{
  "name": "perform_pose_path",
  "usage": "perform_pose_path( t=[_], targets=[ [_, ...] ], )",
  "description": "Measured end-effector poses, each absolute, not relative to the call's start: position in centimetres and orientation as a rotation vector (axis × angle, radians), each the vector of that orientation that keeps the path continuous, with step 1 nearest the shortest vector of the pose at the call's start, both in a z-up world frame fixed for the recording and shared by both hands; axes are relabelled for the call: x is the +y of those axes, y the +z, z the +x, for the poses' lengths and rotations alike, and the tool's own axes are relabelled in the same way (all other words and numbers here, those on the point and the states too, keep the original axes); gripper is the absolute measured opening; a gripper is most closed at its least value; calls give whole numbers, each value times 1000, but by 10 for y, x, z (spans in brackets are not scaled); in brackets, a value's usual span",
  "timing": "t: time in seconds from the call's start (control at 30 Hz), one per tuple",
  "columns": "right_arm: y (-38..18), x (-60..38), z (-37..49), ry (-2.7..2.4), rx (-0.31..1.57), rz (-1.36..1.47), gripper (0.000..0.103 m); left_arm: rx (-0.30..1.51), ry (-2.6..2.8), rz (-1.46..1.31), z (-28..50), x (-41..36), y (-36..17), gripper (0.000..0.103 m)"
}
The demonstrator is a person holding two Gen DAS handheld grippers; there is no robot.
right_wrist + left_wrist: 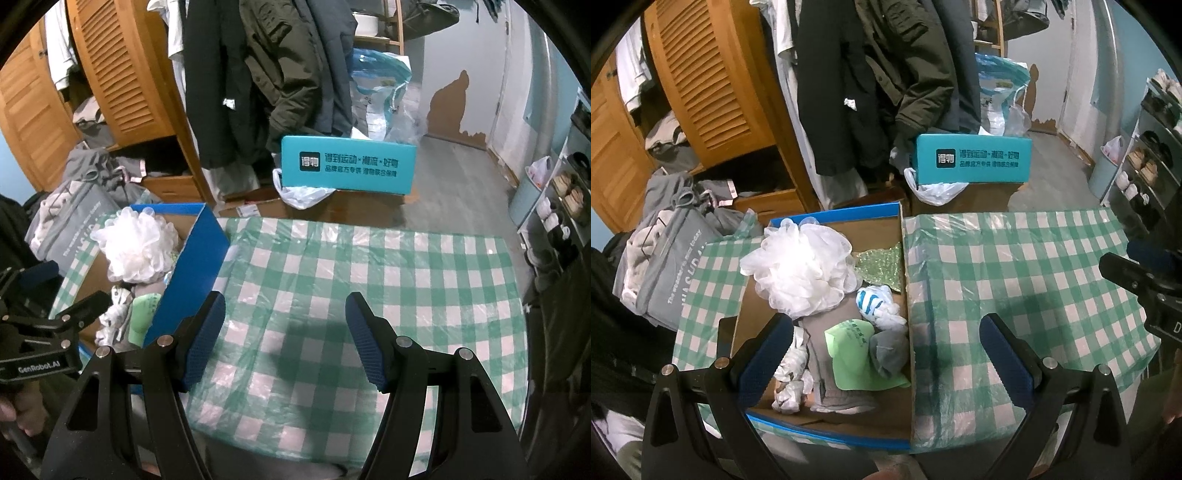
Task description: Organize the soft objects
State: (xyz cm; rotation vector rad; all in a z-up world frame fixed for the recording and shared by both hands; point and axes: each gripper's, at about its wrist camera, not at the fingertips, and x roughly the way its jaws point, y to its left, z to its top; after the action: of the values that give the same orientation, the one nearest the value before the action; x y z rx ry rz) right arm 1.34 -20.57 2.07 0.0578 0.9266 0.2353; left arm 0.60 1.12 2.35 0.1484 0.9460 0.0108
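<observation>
- Hovering over the box point(827, 424), my left gripper point(886, 354) has its jaws wide apart and holds nothing.
- Inside the box lie the soft things: a white pouf point(801, 269), a green cloth point(857, 354), a grey sock point(890, 350), a striped bag point(877, 302), grey fabric point(827, 376), a crumpled white piece point(790, 373) and a sparkly green scrap point(881, 266).
- My right gripper point(284, 339) hangs over the checked tablecloth point(369, 277), jaws also apart and empty, just beside the box's blue wall point(195, 266).
- That cloth shows nothing left to gather, so I judge the collecting step near done or done.
- Next, as I read it, calls for either tidying what sits in the box or pulling both grippers back.
- Any tidying would need a light pinch; these things squash and snag easily.
- Beyond the table stand a teal box point(975, 158), hanging coats point(871, 74) and a wardrobe point(713, 81).
</observation>
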Motion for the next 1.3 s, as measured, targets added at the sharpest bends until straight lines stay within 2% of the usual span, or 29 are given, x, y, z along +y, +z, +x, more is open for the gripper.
perform_pose_path(
  t=[1.3],
  targets=[
    [20, -207, 14, 235, 931, 59, 67, 959, 12, 153, 6, 12, 22, 102]
  ],
)
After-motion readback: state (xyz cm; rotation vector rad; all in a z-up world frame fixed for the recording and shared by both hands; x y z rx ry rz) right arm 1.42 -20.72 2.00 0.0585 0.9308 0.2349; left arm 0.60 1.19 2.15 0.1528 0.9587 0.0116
